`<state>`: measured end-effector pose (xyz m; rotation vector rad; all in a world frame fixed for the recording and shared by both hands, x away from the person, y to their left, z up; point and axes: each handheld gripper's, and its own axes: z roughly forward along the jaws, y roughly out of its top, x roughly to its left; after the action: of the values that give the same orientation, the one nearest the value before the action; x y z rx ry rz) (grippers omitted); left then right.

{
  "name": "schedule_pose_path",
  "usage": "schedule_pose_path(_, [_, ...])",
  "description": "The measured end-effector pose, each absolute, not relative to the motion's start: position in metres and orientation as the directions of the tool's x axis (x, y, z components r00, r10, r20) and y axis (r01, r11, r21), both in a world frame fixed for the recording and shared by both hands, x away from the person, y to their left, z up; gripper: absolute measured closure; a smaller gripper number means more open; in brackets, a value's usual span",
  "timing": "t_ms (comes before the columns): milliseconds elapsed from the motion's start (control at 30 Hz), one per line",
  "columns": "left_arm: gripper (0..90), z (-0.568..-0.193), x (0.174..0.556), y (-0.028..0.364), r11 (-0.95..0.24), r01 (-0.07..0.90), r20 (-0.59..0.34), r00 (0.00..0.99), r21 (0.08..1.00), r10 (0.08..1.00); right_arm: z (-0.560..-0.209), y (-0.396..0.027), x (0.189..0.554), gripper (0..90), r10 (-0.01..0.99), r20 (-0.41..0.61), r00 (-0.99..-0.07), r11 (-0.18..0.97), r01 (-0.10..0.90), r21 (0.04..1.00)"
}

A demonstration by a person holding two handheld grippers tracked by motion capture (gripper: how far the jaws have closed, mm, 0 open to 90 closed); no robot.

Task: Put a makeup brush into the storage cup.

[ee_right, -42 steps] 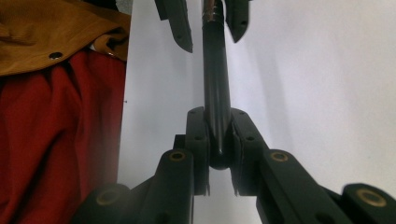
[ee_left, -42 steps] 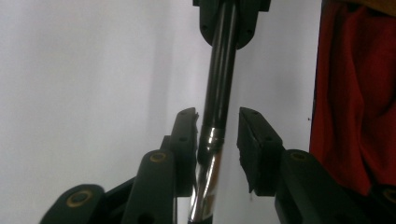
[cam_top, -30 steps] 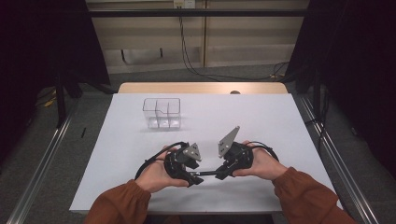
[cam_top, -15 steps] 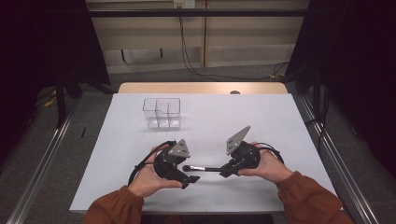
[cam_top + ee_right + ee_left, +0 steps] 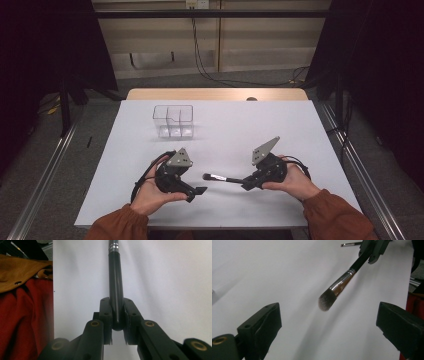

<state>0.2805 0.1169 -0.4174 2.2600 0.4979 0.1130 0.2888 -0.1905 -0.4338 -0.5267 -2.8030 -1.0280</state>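
Makeup brush (image 5: 222, 178) held level just above white table (image 5: 300, 130), black handle end clamped between closed pads of right gripper (image 5: 248, 184), bristle head aimed toward left gripper (image 5: 199, 192). Seen from right gripper view: handle (image 5: 115, 285) pinched near its rounded butt between both jaws, silver band at top of frame, red and tan cloth at left edge of table. Seen from left gripper view: soft grey bristle tip and copper-toned ferrule of brush (image 5: 338, 287) hanging in open air between and beyond two black jaws, neither pad touching it; right gripper (image 5: 372, 251) visible far off at top, clamped on handle. Left gripper jaws spread wide, having just been opening, nothing between pads, brush head just short of them. From high view: both grippers near front edge of table, each gripped in a hand with rust-orange sleeve, left gripper left of centre, right gripper right of centre, brush spanning part of gap between them. Clear plastic organiser (image 5: 173, 121) with several compartments standing well apart, farther back on table and left of centre. Grey three-cornered plates atop both grippers, black cables looping beside each hand. Dark curtains on both sides, cables trailing on floor behind table.
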Motion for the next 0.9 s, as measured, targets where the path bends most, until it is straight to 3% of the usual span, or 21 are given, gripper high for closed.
schedule_pose_path(900, [3.6, -0.430, 0.273, 0.127, -0.559, 0.336, -0.072, 0.895, 0.758, 0.441, -0.444, -0.205, 0.277, 79.9, 0.388, 0.219, -0.895, 0.558, 0.418, 0.717])
